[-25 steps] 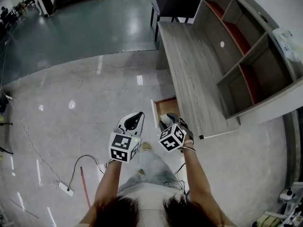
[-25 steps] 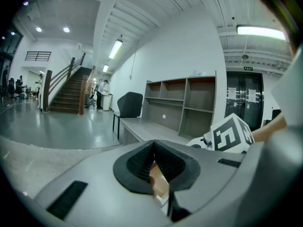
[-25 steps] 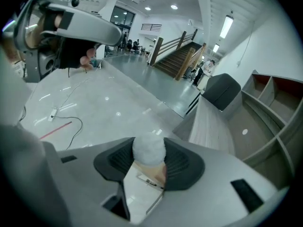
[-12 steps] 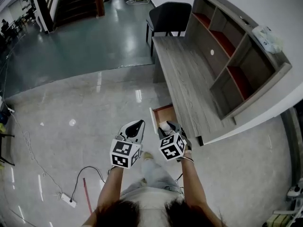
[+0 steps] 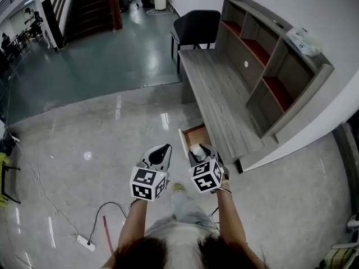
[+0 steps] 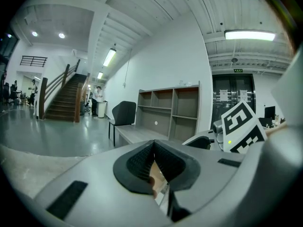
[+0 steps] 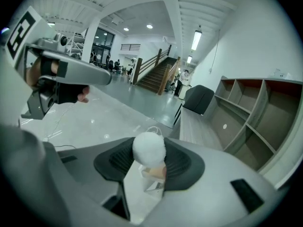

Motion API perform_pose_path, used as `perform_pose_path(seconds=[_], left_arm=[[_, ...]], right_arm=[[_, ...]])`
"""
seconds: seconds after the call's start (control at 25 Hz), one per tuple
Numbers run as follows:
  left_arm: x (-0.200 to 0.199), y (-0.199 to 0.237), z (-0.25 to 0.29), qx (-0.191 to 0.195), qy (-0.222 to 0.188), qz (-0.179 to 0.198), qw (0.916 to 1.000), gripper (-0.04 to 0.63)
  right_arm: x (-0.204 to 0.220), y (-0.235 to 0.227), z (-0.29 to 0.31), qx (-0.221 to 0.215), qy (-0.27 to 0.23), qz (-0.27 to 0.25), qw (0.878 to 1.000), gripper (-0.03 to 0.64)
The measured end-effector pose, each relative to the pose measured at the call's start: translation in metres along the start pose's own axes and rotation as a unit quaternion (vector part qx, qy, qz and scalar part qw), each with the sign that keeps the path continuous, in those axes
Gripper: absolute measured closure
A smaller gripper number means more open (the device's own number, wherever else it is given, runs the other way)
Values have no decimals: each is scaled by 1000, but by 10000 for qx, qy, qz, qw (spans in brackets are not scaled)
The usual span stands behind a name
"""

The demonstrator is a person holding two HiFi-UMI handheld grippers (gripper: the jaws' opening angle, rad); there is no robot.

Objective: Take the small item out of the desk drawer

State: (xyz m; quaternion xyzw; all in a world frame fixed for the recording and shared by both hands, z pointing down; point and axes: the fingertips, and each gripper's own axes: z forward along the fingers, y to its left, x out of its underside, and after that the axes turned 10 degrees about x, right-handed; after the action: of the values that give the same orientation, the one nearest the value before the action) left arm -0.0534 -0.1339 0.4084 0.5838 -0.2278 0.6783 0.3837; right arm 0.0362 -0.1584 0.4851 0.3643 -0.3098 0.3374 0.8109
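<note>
A small white fluffy ball (image 7: 149,147) sits between the dark pads of my right gripper (image 7: 149,151), which is shut on it. In the head view that ball (image 5: 197,149) shows at the tip of the right gripper (image 5: 198,152), just in front of the open drawer (image 5: 194,133) under the grey wooden desk (image 5: 221,97). My left gripper (image 5: 161,151) hangs beside it over the floor. Its jaws (image 6: 153,148) meet at the tip with nothing between them. The drawer's inside looks reddish brown; its contents are hidden.
A shelf unit (image 5: 269,66) stands along the desk's far side with a white bag (image 5: 303,40) on top. A dark chair (image 5: 193,27) stands at the desk's far end. A cable and power strip (image 5: 88,241) lie on the shiny floor at the left.
The head view has swung, so the desk and shelf sit lower and more to the left. Both grippers keep their places near the drawer, the right still on the ball.
</note>
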Motion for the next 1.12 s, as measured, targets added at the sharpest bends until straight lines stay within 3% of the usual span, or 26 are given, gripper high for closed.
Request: perform_pose_path(seconds=[1.12], left_arm=[[-19,-70,-74,40,-246,293,9993,578]], right_arm=[[-36,8,-124,340,-895,226,9951,427]])
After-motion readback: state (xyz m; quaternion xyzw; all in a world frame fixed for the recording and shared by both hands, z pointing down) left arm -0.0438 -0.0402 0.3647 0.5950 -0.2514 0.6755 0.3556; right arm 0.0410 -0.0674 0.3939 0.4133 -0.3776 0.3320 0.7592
